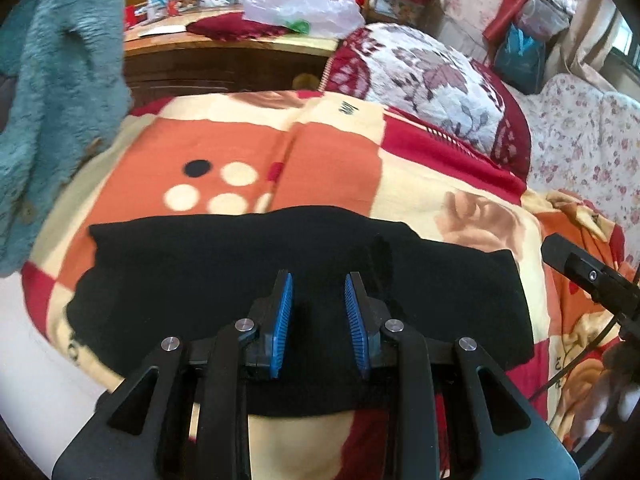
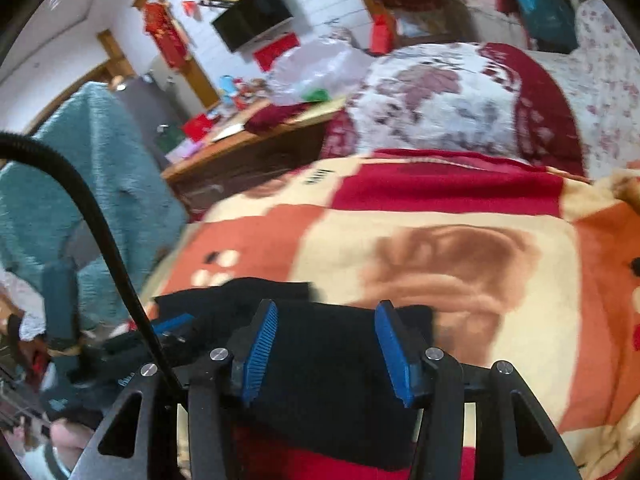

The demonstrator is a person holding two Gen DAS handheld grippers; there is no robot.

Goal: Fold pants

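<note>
The black pants (image 1: 192,280) lie folded in a wide flat band across a patterned orange, cream and red blanket (image 1: 328,160). My left gripper (image 1: 319,280) hovers over the band's middle with its blue pads apart and nothing between them. My right gripper (image 2: 328,308) stands open above the right end of the pants (image 2: 328,364), also with nothing pinched. The right gripper's black tip (image 1: 568,256) shows at the right edge of the left wrist view. One blue pad of the left gripper (image 2: 172,326) shows low on the left of the right wrist view.
A teal fluffy garment (image 1: 60,100) hangs at the left. Behind the blanket sit a rolled floral quilt (image 1: 432,80) and a wooden desk (image 1: 224,60) with a plastic bag and clutter on it. The bed's edge drops off at the near left. A black cable (image 2: 104,248) crosses the right wrist view.
</note>
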